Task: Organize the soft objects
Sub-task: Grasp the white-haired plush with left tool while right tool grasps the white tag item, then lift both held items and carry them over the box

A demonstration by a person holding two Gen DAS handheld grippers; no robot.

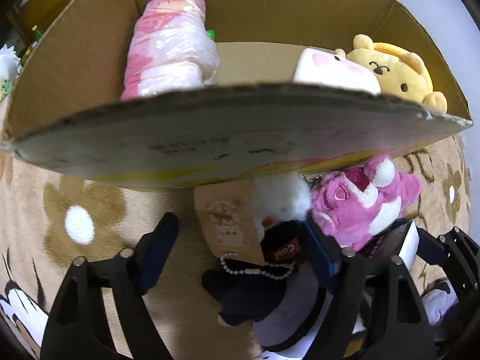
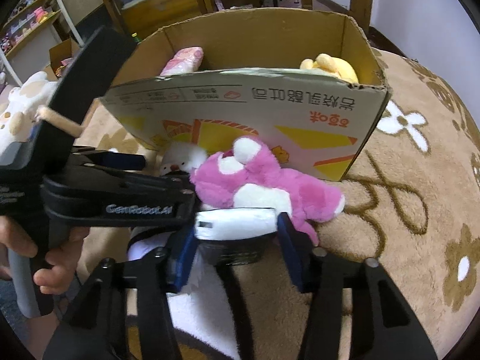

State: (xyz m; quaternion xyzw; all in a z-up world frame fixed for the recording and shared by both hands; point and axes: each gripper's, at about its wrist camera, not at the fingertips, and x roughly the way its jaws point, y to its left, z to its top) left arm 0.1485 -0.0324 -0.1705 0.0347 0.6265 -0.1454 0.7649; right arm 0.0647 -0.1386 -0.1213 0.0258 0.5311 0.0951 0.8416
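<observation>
A cardboard box [image 1: 210, 138] [image 2: 240, 96] stands on the rug and holds a pink wrapped bundle [image 1: 168, 45], a white-pink plush [image 1: 333, 72] and a yellow bear plush [image 1: 399, 72] [image 2: 333, 67]. A pink bear plush [image 1: 360, 207] [image 2: 264, 186] and a white-haired doll in dark clothes [image 1: 270, 240] with a paper tag [image 1: 228, 219] lie in front of the box. My left gripper [image 1: 243, 249] is open around the doll. My right gripper [image 2: 237, 240] has its jaws around a white and black block [image 2: 237, 228], just below the pink bear.
A tan rug with flower patterns [image 2: 420, 195] covers the floor. A white plush [image 2: 18, 111] lies at far left. Shelves and wooden furniture [image 2: 36, 21] stand behind the box. A white and purple soft item [image 2: 204, 309] lies under my right gripper.
</observation>
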